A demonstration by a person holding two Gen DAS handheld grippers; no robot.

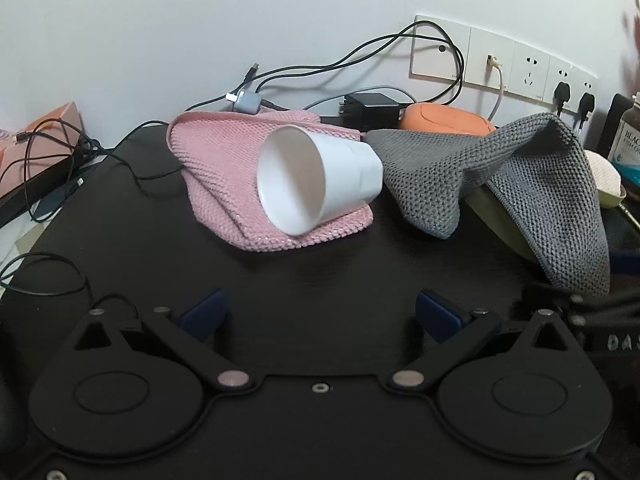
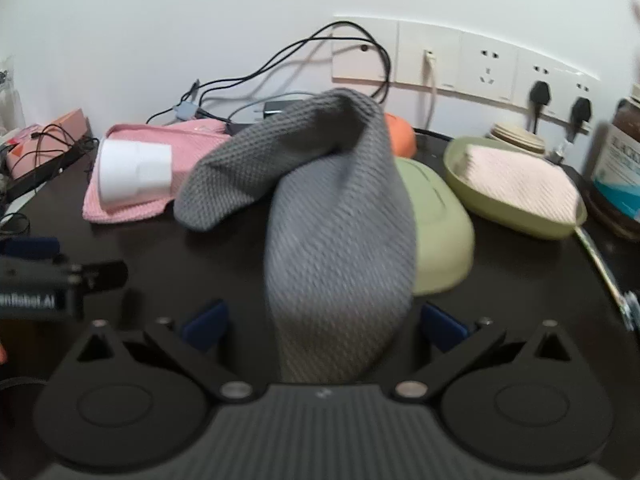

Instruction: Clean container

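A white cup (image 1: 316, 178) lies on its side on a folded pink cloth (image 1: 224, 176), mouth toward me; it also shows in the right wrist view (image 2: 134, 170). A grey cloth (image 2: 332, 216) drapes over a green container lid (image 2: 440, 232) and hangs between my right gripper's (image 2: 324, 326) open blue fingers (image 2: 206, 324), not pinched. The grey cloth also shows in the left wrist view (image 1: 500, 184). My left gripper (image 1: 318, 314) is open and empty, low over the black table (image 1: 280, 280), well short of the cup.
A green container (image 2: 500, 208) holding a pale pink cloth (image 2: 516, 184) sits at the right, by a brown bottle (image 2: 620, 160). An orange object (image 1: 444, 118), a charger (image 1: 372, 108) and cables (image 1: 60, 140) lie along the wall with sockets (image 1: 528, 72).
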